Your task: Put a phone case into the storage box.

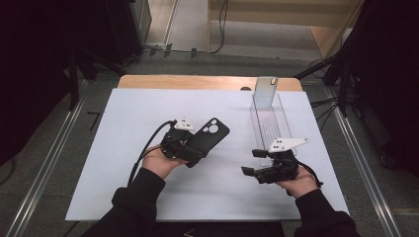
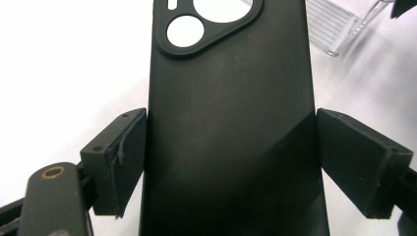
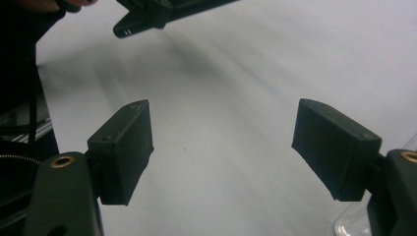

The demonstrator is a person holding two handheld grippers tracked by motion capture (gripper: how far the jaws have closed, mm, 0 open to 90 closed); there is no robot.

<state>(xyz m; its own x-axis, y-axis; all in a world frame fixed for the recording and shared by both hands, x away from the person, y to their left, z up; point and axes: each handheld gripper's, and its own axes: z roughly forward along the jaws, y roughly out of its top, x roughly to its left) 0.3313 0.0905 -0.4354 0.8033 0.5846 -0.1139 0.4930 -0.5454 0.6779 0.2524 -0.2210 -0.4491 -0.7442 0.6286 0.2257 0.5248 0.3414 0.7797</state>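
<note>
The white worktop (image 1: 123,148) carries a clear plastic tray (image 1: 269,123) at my right, near my right gripper (image 1: 257,163), whose jaws stand wide apart with nothing between them. My left gripper (image 2: 231,162) has its pads pressed on the two long edges of the black phone case (image 2: 231,123), lifted off the worktop left of centre, camera cut-out pointing away. I judge the case light, thin and bendy, with a matte skin that shouldn't slip. I'd grip it across the long edges near mid-length, gently, since a hard squeeze could bow it
</note>
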